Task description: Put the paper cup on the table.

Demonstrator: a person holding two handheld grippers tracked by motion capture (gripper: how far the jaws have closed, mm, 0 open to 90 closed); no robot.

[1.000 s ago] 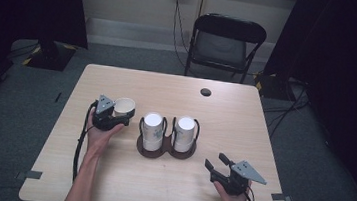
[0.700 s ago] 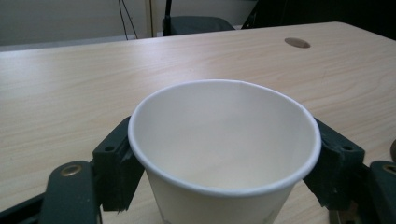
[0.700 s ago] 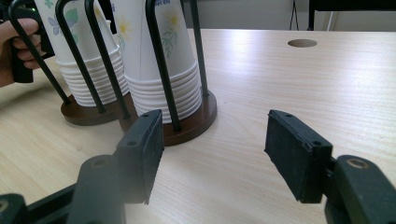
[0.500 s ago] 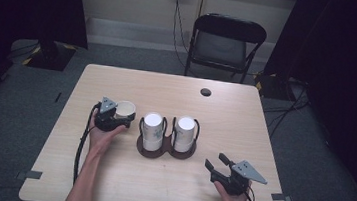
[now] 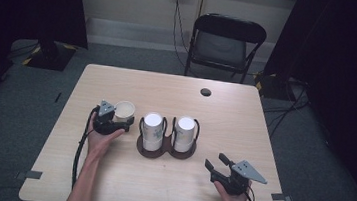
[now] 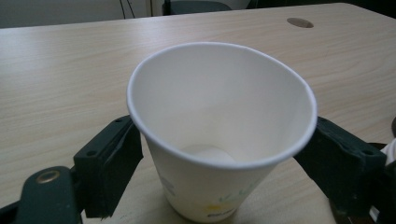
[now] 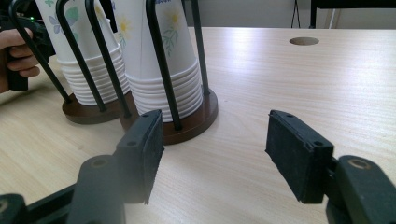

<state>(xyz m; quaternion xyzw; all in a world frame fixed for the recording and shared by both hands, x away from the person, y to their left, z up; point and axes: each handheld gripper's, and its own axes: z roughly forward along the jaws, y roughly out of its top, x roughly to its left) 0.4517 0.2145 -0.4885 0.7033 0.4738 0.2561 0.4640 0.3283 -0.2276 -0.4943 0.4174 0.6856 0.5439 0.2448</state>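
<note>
The pale wooden tabletop stood in a dim room before a folding chair. Toward its left edge, the left gripper had just been spreading its jaws, released around the upright paper cup; a careless withdrawal could have tipped it. Mid-table sat the cup holder with two stacks. Near the right front corner, the right gripper stood open, empty.

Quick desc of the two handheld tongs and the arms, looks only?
Both tongs, left and right, are black, with flat rectangular padded jaws fixed by small screws. A grey three-cornered plate tops each; a black cable trails from each along the forearm. The forearms are bare, no sleeves visible.
</note>
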